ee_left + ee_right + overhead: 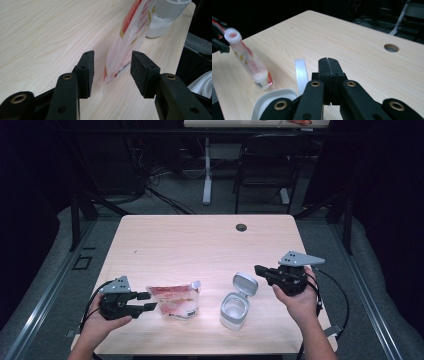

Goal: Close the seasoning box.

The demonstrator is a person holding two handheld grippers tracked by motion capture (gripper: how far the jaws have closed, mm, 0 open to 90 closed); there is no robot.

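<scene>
My left claw (112,72) stands open astride the pouch's (130,37) bottom edge, pads not yet pressing; the pouch runs straight ahead of it toward the tub (235,310). My right claw (329,68), closed and empty, sits beyond the tub, farther off.

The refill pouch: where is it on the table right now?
In the high view the refill pouch stands near the table's front edge, left of centre, between the left gripper and the open white container.
</scene>
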